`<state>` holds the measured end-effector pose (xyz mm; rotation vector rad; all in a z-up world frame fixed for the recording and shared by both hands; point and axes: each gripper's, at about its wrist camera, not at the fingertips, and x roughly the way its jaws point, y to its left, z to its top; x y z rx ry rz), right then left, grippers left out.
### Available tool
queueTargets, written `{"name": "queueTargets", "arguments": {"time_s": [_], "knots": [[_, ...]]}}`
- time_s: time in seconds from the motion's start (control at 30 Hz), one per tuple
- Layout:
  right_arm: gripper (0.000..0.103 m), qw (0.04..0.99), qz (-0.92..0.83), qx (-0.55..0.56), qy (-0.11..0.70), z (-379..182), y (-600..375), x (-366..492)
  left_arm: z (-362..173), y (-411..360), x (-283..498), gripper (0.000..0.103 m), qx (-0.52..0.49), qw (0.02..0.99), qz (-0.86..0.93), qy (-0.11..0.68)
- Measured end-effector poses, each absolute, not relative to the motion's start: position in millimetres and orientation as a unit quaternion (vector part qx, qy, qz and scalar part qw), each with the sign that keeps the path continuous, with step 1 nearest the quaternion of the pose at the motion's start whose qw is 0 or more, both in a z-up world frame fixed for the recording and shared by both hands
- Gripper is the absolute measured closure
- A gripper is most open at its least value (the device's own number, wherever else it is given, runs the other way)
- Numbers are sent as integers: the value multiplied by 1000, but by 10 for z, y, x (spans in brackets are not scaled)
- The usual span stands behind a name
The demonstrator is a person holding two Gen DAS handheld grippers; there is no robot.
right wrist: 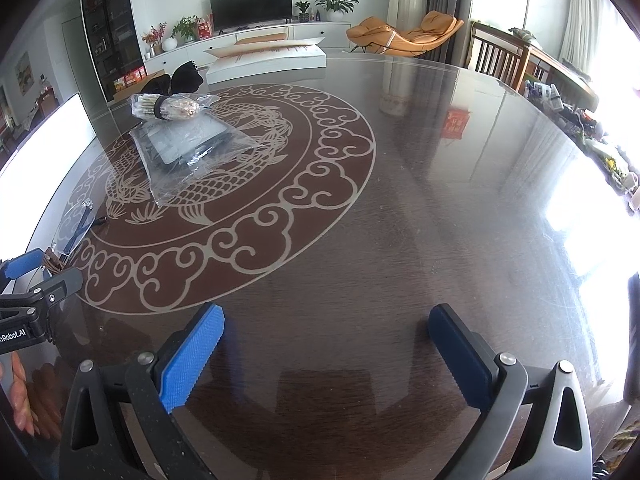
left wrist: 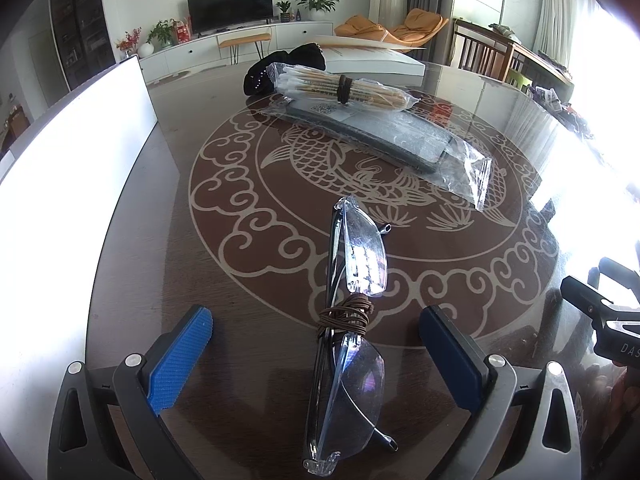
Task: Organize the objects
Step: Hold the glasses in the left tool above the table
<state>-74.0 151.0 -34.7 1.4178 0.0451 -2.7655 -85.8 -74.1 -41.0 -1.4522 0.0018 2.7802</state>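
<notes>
Clear safety glasses (left wrist: 352, 320), bound at the bridge with a brown cord (left wrist: 346, 316), lie on the dark table between the wide-open fingers of my left gripper (left wrist: 316, 336); neither blue pad touches them. They also show at the left edge of the right wrist view (right wrist: 74, 226). Further back lies a bagged bundle of cotton swabs (left wrist: 340, 86) on top of a flat dark item in a clear plastic bag (left wrist: 384, 140). My right gripper (right wrist: 326, 340) is open and empty over bare table, to the right of the left gripper (right wrist: 36, 280).
A black cloth pouch (left wrist: 288, 66) lies behind the swabs. A white box (left wrist: 372, 60) stands at the table's far side. A white board (left wrist: 76, 152) runs along the left edge. Chairs and a cluttered sideboard (left wrist: 520, 60) stand to the right.
</notes>
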Motion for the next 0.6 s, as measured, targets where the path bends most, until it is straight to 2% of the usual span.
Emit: {"name": "queueTargets", "arguments": {"time_s": [0.3,0.4,0.53,0.6], "knots": [[0,19,-889,458,16,-348,1501,-746,-413,-743,-865,0,-463,2,886,1],[0,65,-877,473,42,-339,1436,-878,-412,-743,-868,0,-463,2,886,1],[15,108,-868,474,104,-166,1149,-1276,-414,-743,-867,0,-463,2,886,1],[15,144,-868,458,124,13,880,-1540,-414,-744,-868,0,-463,3,886,0]]}}
